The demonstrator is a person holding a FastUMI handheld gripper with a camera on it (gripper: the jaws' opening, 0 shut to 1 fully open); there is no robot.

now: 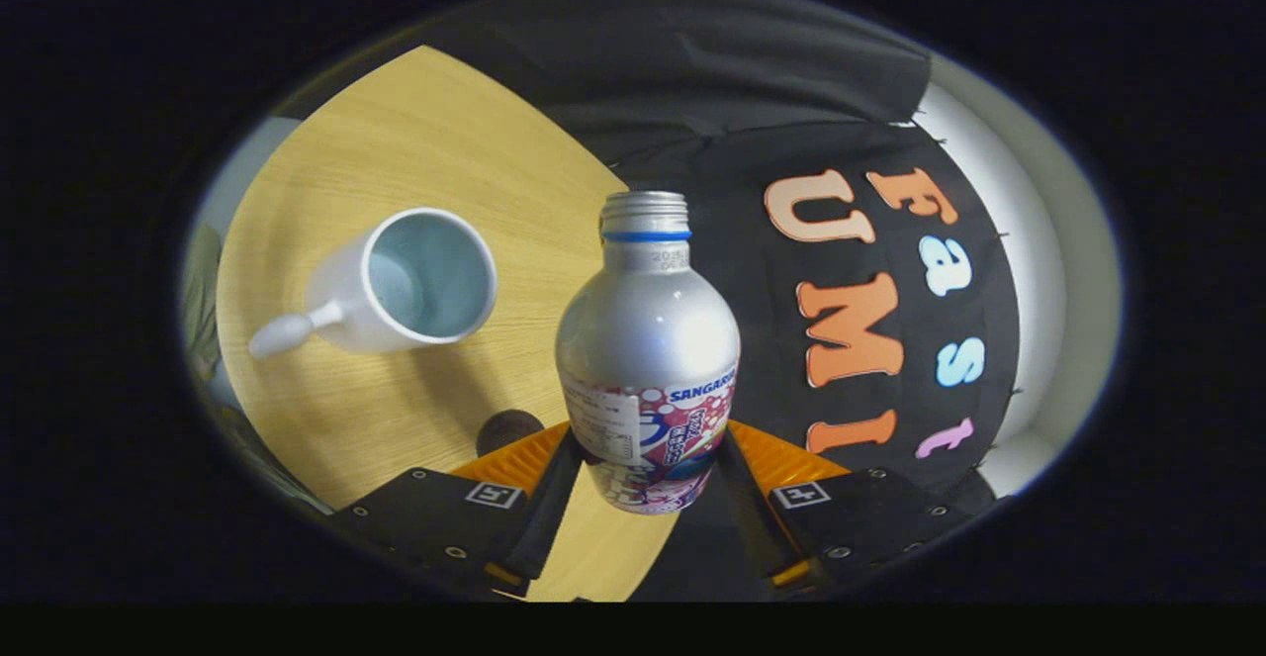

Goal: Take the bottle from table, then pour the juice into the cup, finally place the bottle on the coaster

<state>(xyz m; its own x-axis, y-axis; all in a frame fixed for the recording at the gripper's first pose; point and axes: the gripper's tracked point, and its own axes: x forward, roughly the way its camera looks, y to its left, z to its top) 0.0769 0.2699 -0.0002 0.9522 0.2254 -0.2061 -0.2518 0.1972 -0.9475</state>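
Both fingers of the gripper [648, 473] press the bottle [648, 359] low on its body, lifted clear of the counter [415, 132]. Its open neck points straight ahead; the cup [415, 285] sits ahead and leftward, mouth up.

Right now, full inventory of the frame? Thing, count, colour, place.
bottle: 1, silver metal with a blue neck ring and a printed label, cap off, held between the fingers, lifted off the table and a little tilted.
cup: 1, white with a pale inside, handle pointing away from the bottle, on the table beyond the fingers and beside the bottle; looks empty.
coaster: 1, dark and round, mostly hidden, on the table beside the bottle's lower half, just ahead of one finger.
table: 1, light wood grain, under the cup and coaster.
booth wall: 1, black cloth, behind the bottle.
tongs: 1 pair, both fingers pressed on the bottle's label band.
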